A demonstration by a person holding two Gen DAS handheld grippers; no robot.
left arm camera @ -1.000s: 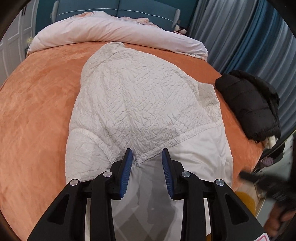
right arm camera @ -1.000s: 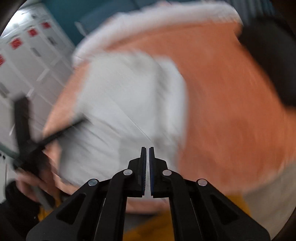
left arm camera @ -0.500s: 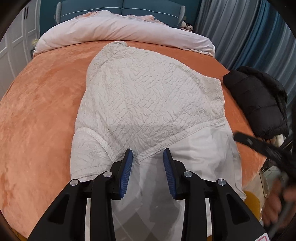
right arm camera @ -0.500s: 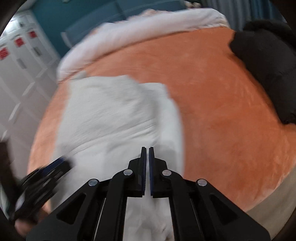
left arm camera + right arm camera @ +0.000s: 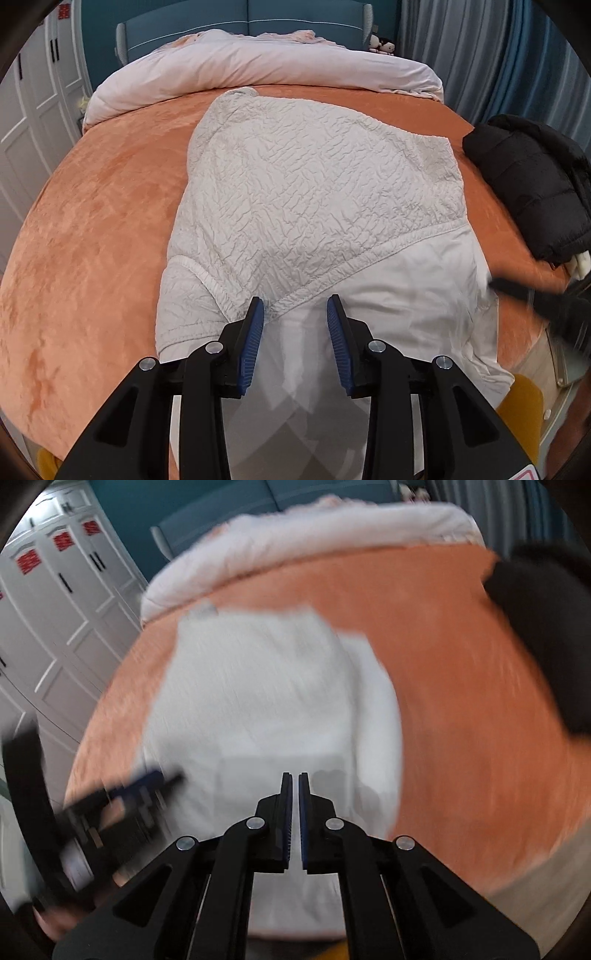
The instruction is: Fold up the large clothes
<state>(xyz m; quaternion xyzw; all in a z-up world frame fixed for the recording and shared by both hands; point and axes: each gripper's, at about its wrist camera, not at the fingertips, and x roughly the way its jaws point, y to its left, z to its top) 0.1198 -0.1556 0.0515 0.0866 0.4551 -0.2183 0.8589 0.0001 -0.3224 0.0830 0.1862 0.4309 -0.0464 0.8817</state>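
Note:
A large white crinkled garment [image 5: 317, 206] lies spread on the orange bed cover [image 5: 92, 240], its smooth lining [image 5: 406, 295] showing at the near end. My left gripper [image 5: 295, 314] is open and empty, just above the garment's near hem. In the blurred right wrist view the garment [image 5: 258, 701] lies ahead. My right gripper [image 5: 294, 786] is shut with nothing between the pads, above the garment's near edge. It also shows as a dark blur in the left wrist view [image 5: 524, 291], at the garment's right edge. The left gripper [image 5: 147, 786] shows blurred at the left of the right wrist view.
A black puffer jacket [image 5: 532, 184] lies on the bed's right side. A rolled pale duvet [image 5: 258, 70] runs across the head of the bed before a teal headboard [image 5: 243, 18]. White wardrobe doors [image 5: 55, 609] stand left, curtains [image 5: 480, 55] right.
The right gripper has swung in from the right toward the garment's near right edge, still shut. The left gripper has drawn back slightly and stays open.

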